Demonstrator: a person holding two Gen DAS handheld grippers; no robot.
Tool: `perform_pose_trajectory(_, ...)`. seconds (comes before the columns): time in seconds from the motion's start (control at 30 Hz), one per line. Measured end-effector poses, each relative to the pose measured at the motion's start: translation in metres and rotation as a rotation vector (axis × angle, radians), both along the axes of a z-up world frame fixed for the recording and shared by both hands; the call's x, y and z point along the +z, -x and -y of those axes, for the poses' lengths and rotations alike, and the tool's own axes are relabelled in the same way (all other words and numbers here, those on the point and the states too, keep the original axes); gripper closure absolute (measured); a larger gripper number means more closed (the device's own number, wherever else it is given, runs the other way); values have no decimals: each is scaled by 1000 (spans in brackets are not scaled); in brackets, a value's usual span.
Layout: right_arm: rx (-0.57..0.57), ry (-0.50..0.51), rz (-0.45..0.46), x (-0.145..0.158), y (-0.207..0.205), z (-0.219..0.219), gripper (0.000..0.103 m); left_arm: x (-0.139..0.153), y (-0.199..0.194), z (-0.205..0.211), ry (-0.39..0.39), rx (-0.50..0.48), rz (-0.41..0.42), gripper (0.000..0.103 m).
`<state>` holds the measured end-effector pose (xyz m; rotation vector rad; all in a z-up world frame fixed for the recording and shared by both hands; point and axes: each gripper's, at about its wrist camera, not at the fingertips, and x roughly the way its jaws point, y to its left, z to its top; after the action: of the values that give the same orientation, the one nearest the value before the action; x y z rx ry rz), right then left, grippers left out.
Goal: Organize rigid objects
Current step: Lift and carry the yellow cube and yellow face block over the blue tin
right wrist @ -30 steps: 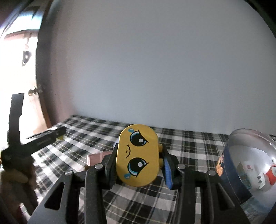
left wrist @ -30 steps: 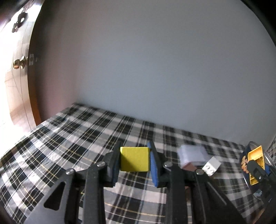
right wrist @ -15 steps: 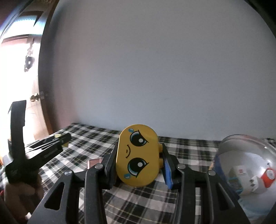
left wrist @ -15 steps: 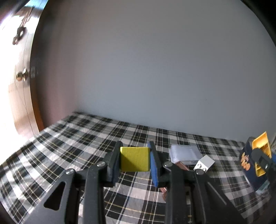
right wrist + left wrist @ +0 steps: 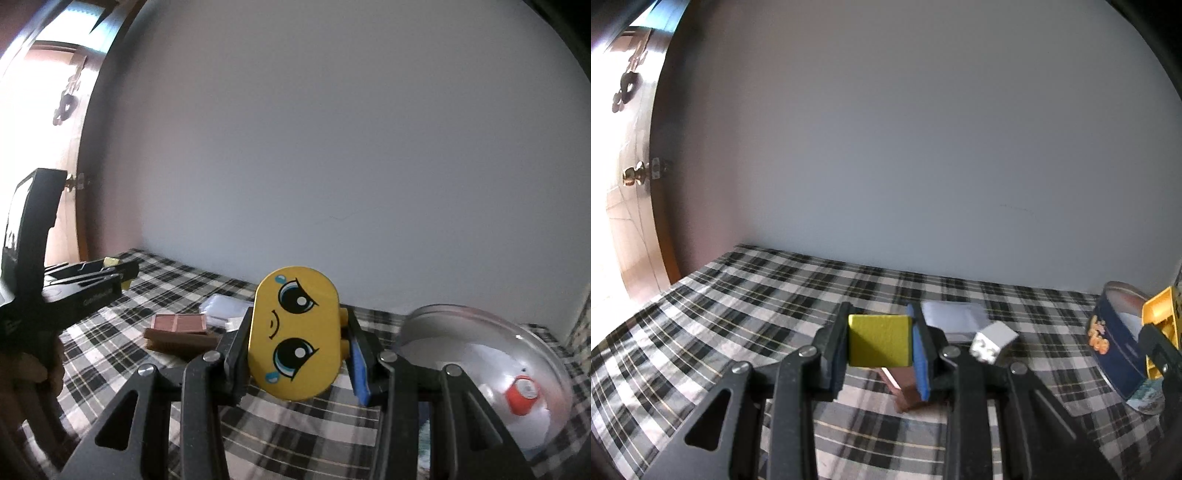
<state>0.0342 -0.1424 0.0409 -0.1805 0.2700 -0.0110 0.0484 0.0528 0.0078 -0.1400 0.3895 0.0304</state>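
My left gripper (image 5: 880, 341) is shut on a yellow cube (image 5: 878, 340) and holds it above the checked cloth (image 5: 738, 306). My right gripper (image 5: 297, 341) is shut on a yellow face brick (image 5: 293, 338) with cartoon eyes, held up beside a round blue tin (image 5: 476, 373). The tin (image 5: 1115, 343) also shows at the right edge of the left wrist view, with the face brick (image 5: 1161, 315) and right gripper in front of it. A red-and-white piece (image 5: 522, 395) lies in the tin.
A brown block (image 5: 181, 330) lies on the cloth, also in the left wrist view (image 5: 905, 387). A white folded packet (image 5: 955, 319) and a small grey brick (image 5: 991, 341) lie beside it. A wooden door (image 5: 631, 177) stands at the left; a plain wall rises behind.
Both grippers have lifted and tilted up while still holding their pieces. The right gripper has moved closer to the tin; the brown block has come into view below the left gripper.
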Motion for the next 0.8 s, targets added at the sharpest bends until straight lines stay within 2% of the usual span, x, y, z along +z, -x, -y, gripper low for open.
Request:
perform_pose_trajectory(0.5, -16, 0, 32, 5, 19, 26, 57, 6, 18, 62, -18, -87, 15, 75)
perform_pose_trajectory(0.8, -65, -11, 56, 11, 24, 48, 57, 10, 24, 96, -44, -131, 33, 75)
